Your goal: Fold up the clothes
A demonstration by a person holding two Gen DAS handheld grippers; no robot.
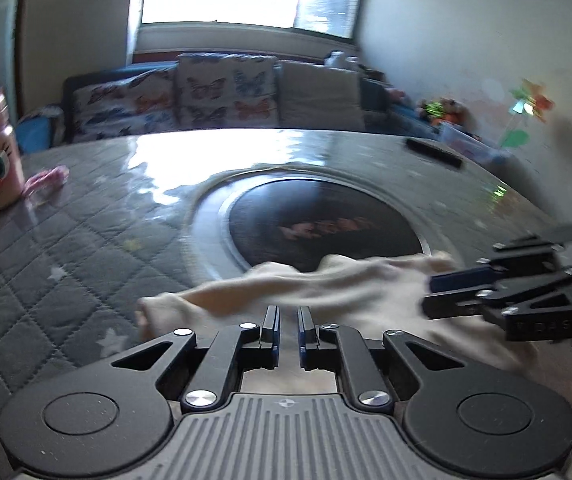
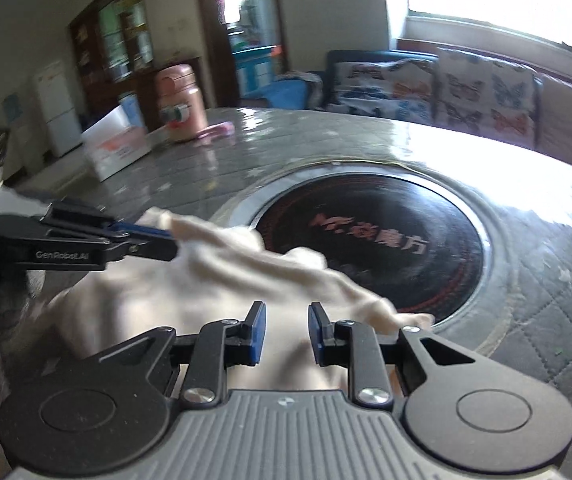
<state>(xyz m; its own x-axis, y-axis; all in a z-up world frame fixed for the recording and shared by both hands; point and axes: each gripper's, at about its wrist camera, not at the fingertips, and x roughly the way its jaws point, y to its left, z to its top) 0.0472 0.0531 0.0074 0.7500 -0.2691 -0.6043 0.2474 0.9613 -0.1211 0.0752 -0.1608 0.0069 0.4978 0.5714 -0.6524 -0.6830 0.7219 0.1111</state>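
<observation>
The left gripper has its two black fingers nearly together, and a fold of the cream cloth sits pinched between the blue pads. From the other side you can see this same gripper biting the cloth's far corner. The right gripper has its fingers a little apart with cream cloth under and between them; whether the pads truly squeeze it is hard to tell. In the left view the right gripper's tips press into the cloth's edge.

The cloth is soft, wrinkled and blurry. It hangs stretched between the two grippers, low over the near side of the table, and one bunched edge droops over the rim of the round black hob.

The hob is one flat, shiny circle with a silver ring around it and orange writing on it. The table top is grey, quilted in diamonds with small stars, and covered by something glossy that shines in the window light. Most of the table past the hob is bare, so there is plenty of room there.

Far off at the table's edge stand one pink bottle with a cartoon face, one small pink thing beside it, and one white box. A small dark bar lies near the opposite edge.

Beyond the table is one couch with two butterfly cushions.
</observation>
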